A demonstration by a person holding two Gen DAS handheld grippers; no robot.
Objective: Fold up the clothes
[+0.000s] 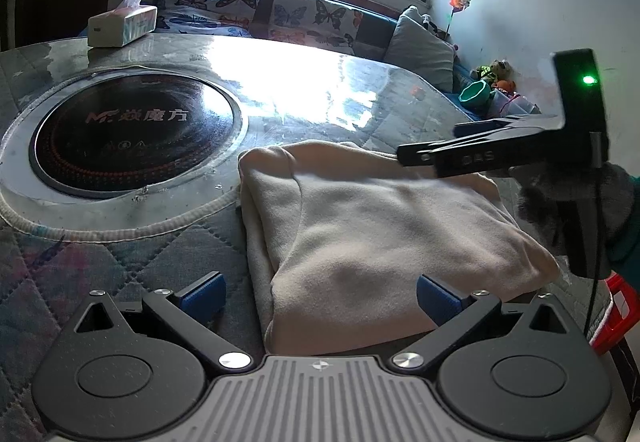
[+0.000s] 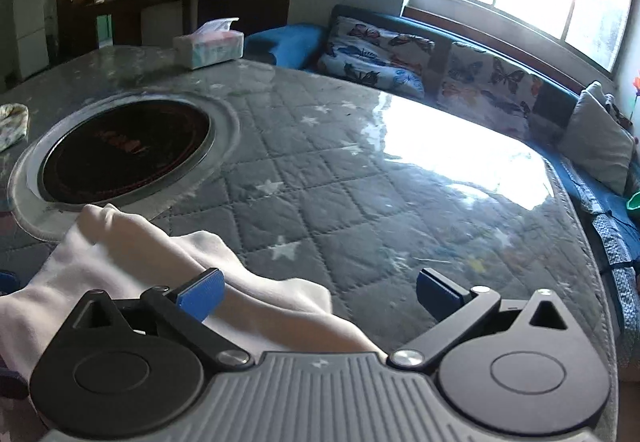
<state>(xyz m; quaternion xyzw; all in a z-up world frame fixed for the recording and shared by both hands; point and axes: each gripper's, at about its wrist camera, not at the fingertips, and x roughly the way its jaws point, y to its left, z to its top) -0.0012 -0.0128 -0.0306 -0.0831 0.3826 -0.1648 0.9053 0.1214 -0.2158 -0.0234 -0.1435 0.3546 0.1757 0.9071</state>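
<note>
A cream garment lies folded into a thick rectangle on the quilted table cover. My left gripper is open, its blue pads on either side of the garment's near edge, holding nothing. The right gripper shows from the side in the left wrist view, over the garment's far right corner. In the right wrist view my right gripper is open and empty, its left pad above the cream garment, its right pad over bare cover.
A round black induction hob is set into the table at the left. A tissue box stands at the far left edge. A butterfly-print sofa runs along the window wall. Toys and a green bowl lie at the right.
</note>
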